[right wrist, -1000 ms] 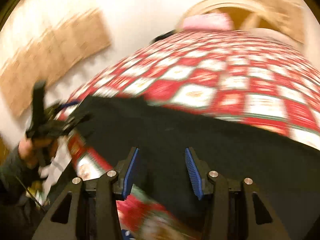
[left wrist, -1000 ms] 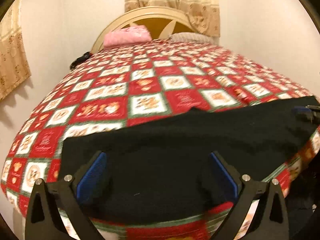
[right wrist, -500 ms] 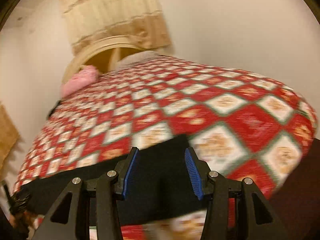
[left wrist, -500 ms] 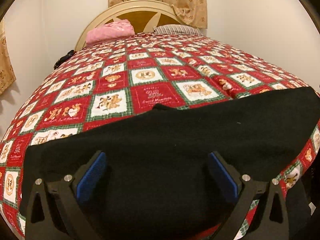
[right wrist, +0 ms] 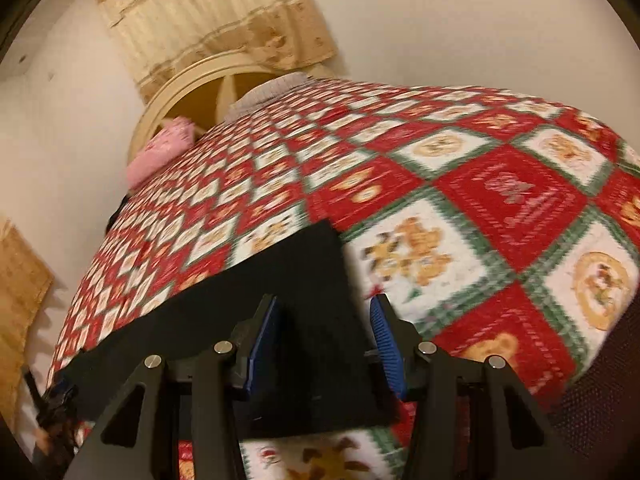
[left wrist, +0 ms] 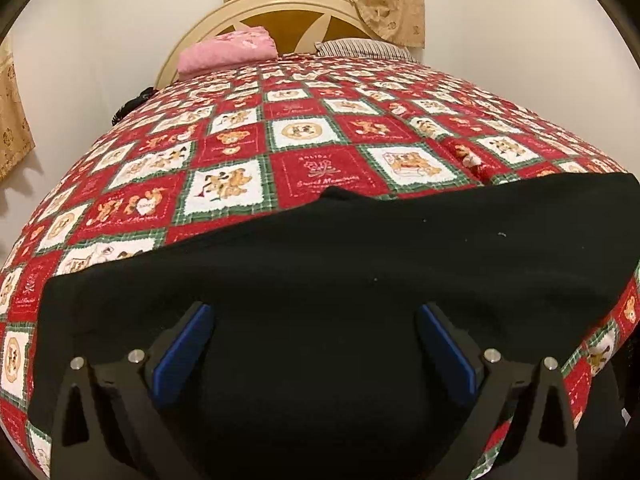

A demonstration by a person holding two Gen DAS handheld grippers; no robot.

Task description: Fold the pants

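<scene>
Fuzzy all over in the right view. Near edge of the black pants hidden behind the left claw.

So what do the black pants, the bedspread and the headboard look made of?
Pants: soft matte fabric, maybe fleece or cotton knit; it shows no sheen and holds pale lint specks. Bedspread: printed woven cloth, probably cotton, with flat red, white and green teddy-bear squares and no gloss. Headboard: seemingly cream-painted wood with a smooth satin curve around brown inset panels.
</scene>
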